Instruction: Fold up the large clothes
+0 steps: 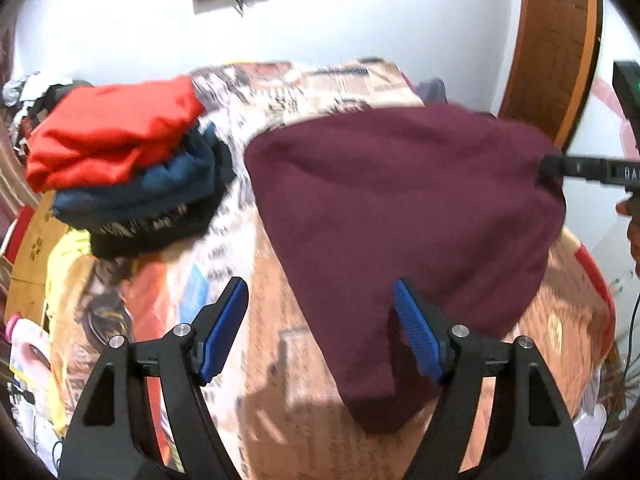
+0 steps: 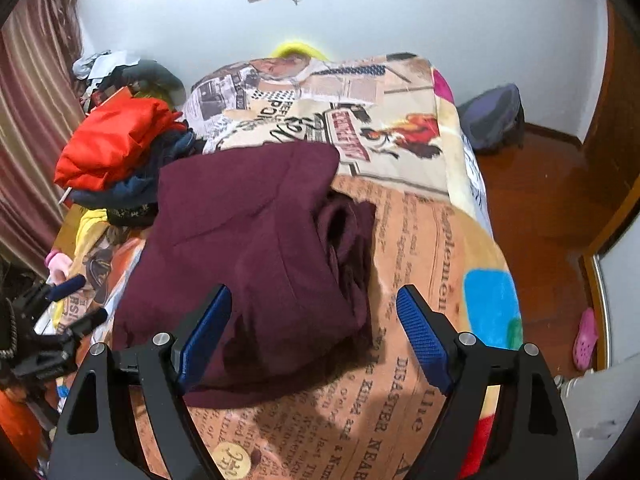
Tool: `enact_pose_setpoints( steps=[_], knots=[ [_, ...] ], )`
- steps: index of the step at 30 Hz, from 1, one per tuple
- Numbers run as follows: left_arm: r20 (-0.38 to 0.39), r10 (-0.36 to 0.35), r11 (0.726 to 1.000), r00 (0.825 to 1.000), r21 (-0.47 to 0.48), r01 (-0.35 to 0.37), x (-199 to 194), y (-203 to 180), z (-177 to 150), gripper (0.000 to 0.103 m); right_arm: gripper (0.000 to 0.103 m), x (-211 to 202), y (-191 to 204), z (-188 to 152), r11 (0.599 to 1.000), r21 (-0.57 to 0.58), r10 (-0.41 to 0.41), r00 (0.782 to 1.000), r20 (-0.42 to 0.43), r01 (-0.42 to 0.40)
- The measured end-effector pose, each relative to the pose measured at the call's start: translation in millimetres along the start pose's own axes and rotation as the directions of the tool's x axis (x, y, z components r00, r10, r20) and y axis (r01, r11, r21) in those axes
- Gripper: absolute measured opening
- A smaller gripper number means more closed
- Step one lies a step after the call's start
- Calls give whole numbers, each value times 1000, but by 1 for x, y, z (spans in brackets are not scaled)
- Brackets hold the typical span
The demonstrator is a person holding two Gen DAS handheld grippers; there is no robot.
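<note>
A large maroon garment (image 2: 256, 256) lies folded on the printed bedspread (image 2: 420, 240); it also fills the left wrist view (image 1: 400, 208). My left gripper (image 1: 320, 328) is open above its near corner, holding nothing. My right gripper (image 2: 314, 334) is open just above the garment's near right edge, holding nothing. In the left wrist view the right gripper's black finger (image 1: 576, 168) reaches to the garment's right edge. The left gripper also shows at the left edge of the right wrist view (image 2: 76, 300), open.
A stack of folded clothes, red (image 1: 112, 132) on top of blue and black, sits at the bed's left side; it also shows in the right wrist view (image 2: 116, 140). A wooden door (image 1: 556, 40) and wooden floor (image 2: 540, 208) lie right. A backpack (image 2: 492, 116) stands by the wall.
</note>
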State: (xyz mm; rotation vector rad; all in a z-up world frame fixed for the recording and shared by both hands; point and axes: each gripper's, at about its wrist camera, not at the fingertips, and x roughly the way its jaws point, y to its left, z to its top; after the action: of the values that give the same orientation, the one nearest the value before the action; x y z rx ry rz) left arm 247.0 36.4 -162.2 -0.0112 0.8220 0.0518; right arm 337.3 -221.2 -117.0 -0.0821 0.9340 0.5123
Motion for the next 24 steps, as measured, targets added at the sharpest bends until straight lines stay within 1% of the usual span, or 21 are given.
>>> enact_pose_setpoints(
  steps=[5, 7, 9, 11, 13, 14, 15, 16, 17, 18, 19, 20, 22, 23, 24],
  knots=[
    [41, 13, 1000, 999, -26, -12, 5, 13, 23, 75, 82, 7, 3, 12, 1000, 9, 24, 1000, 16, -25],
    [46, 15, 999, 999, -42, -13, 11, 17, 30, 75, 82, 14, 0, 15, 999, 16, 34, 999, 8, -34],
    [37, 5, 998, 999, -68, -2, 20, 22, 34, 75, 82, 22, -6, 16, 999, 25, 40, 999, -18, -40],
    [-14, -46, 992, 999, -116, 44, 38, 30, 37, 75, 82, 33, -15, 14, 998, 36, 59, 997, -53, -57],
    [-66, -112, 980, 992, -170, 100, 55, 36, 35, 75, 82, 44, -27, 12, 994, 58, 102, 990, -92, -97],
    [-94, -150, 970, 984, -209, 128, 65, 40, 33, 75, 82, 50, -34, 11, 988, 88, 140, 984, -115, -130],
    [-113, -173, 962, 978, -230, 144, 72, 42, 32, 75, 83, 53, -41, 10, 980, 119, 176, 976, -130, -161],
    [-144, -216, 948, 966, -268, 172, 84, 46, 29, 75, 86, 57, -47, 9, 968, 155, 221, 965, -143, -198],
    [-159, -245, 935, 956, -298, 190, 92, 48, 26, 75, 88, 64, -56, 8, 951, 200, 269, 950, -160, -236],
    [-164, -265, 925, 950, -321, 202, 96, 49, 24, 75, 89, 69, -59, 8, 941, 222, 295, 940, -171, -254],
    [-170, -297, 905, 939, -362, 221, 104, 53, 21, 75, 92, 74, -62, 7, 931, 243, 319, 930, -182, -271],
    [-171, -313, 895, 934, -382, 230, 108, 55, 20, 75, 95, 77, -63, 7, 925, 254, 334, 923, -190, -283],
    [-167, -364, 856, 916, -448, 259, 117, 62, 17, 75, 98, 86, -65, 7, 907, 281, 377, 903, -207, -314],
    [-166, -382, 841, 909, -471, 267, 121, 64, 17, 75, 98, 92, -66, 7, 893, 304, 406, 887, -222, -332],
    [-167, -394, 831, 904, -486, 272, 124, 65, 16, 76, 98, 95, -67, 7, 883, 319, 424, 876, -230, -343]
  ],
)
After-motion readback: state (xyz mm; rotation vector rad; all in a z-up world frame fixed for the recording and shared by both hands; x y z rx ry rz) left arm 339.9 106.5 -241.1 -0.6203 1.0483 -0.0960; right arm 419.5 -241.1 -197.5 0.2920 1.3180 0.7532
